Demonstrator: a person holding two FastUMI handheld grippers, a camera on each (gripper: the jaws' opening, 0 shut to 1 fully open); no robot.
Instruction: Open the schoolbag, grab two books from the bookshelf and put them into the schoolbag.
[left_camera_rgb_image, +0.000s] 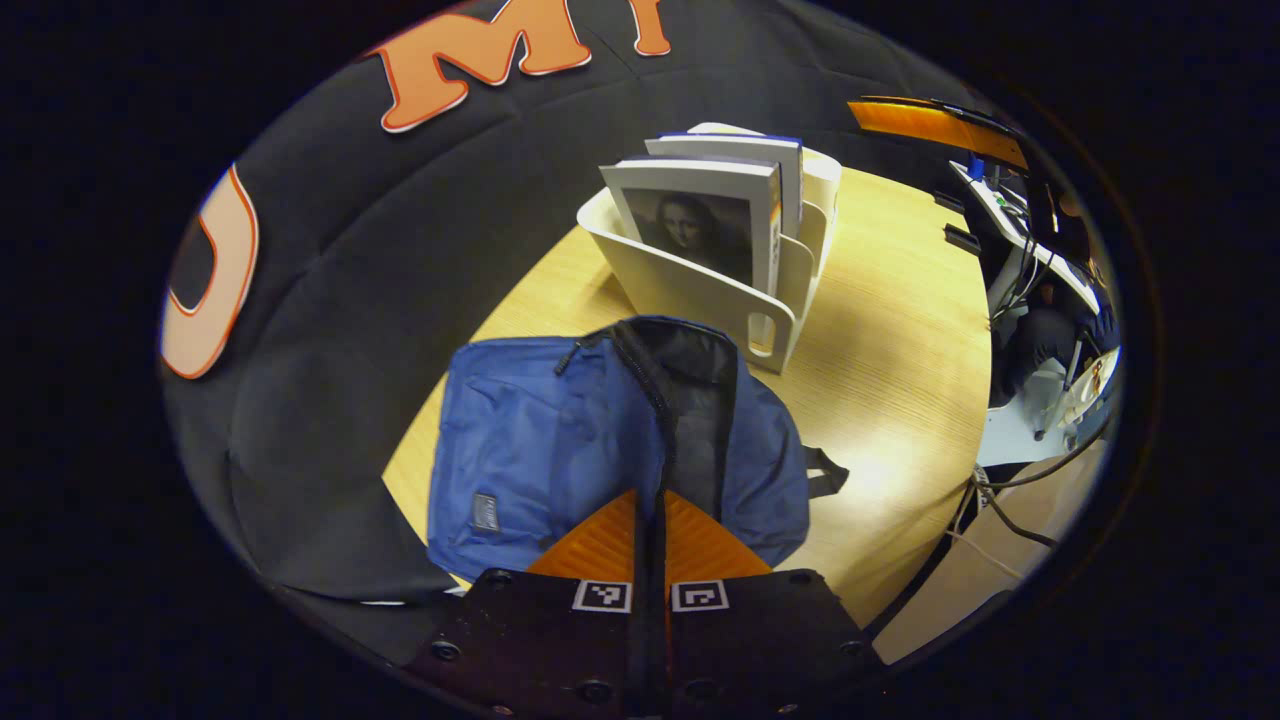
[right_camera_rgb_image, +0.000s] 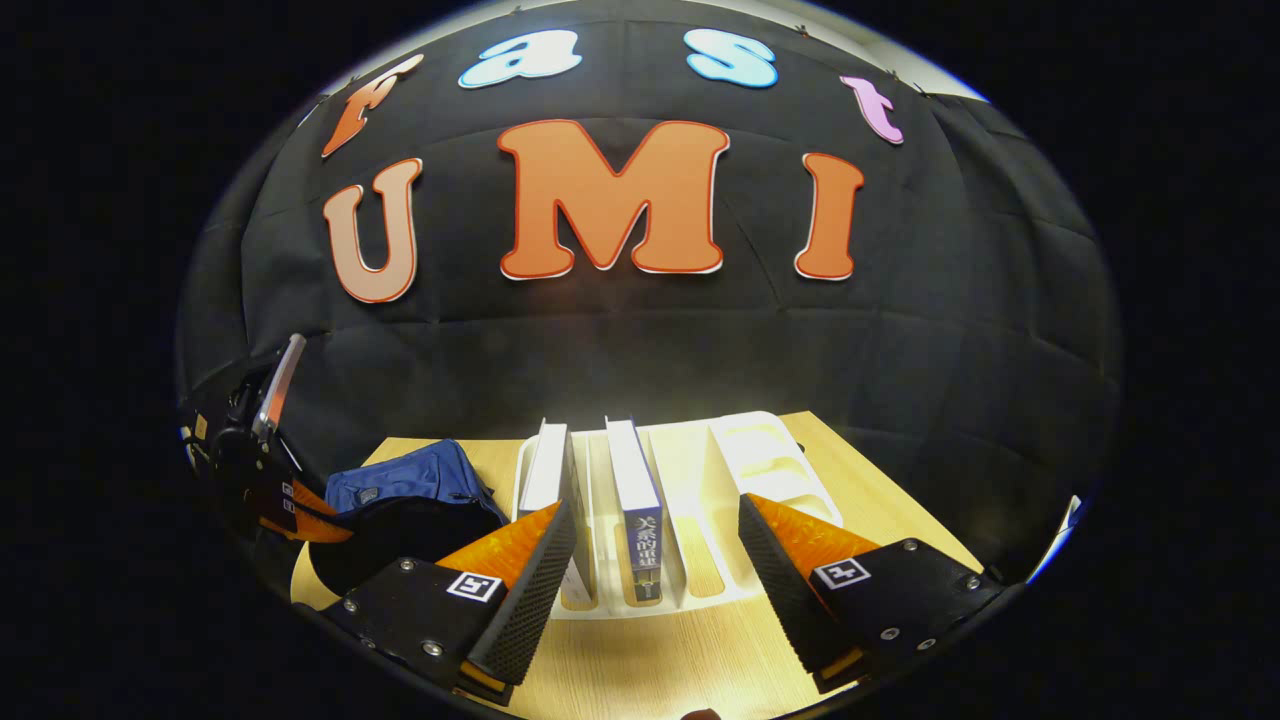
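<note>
Right claw spread wide before the white rack, one upright book in the gap between its fingers, a second book just at its left finger, empty slots ahead right, bare table beneath, schoolbag off left.

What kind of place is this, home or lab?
Likely a lab recording booth, not a home: a black cloth wall behind a wooden table, staged with a bag and book rack, with cables and gear beside it.
</note>
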